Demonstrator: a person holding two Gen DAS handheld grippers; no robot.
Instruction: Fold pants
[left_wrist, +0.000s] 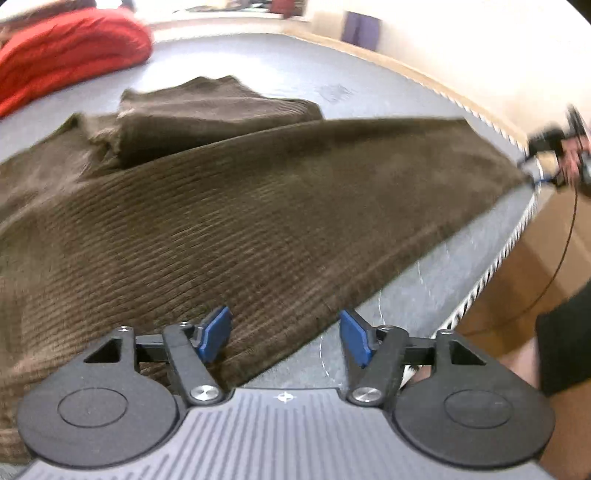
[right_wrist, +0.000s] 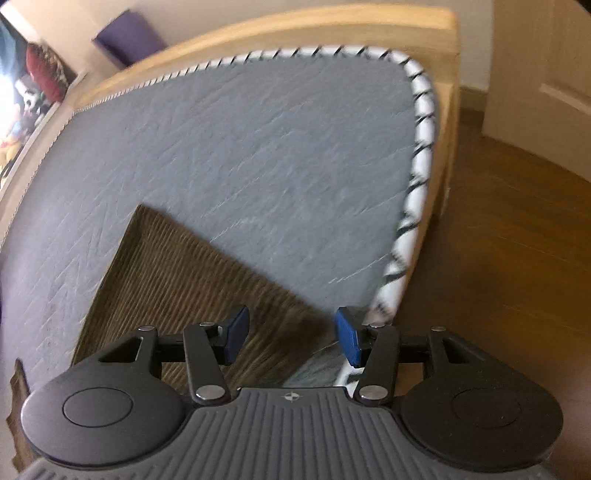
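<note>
Pants (left_wrist: 207, 221): brown corduroy, spread on grey mattress (right_wrist: 258, 147) (one end folded). Left gripper (left_wrist: 286, 338), right gripper (right_wrist: 291, 338): both parted, gripping nothing.

- The pants (left_wrist: 229, 206) run off the left edge of the left wrist view; their far folded part is smeared by motion.
- A red bundle (left_wrist: 66, 55) at upper left is blurred and cut off.
- At the right edge, a hand (left_wrist: 570, 158) holding dark gear is too blurred to make out.
- In the right wrist view, the pants' near end is hidden behind the gripper body.
</note>
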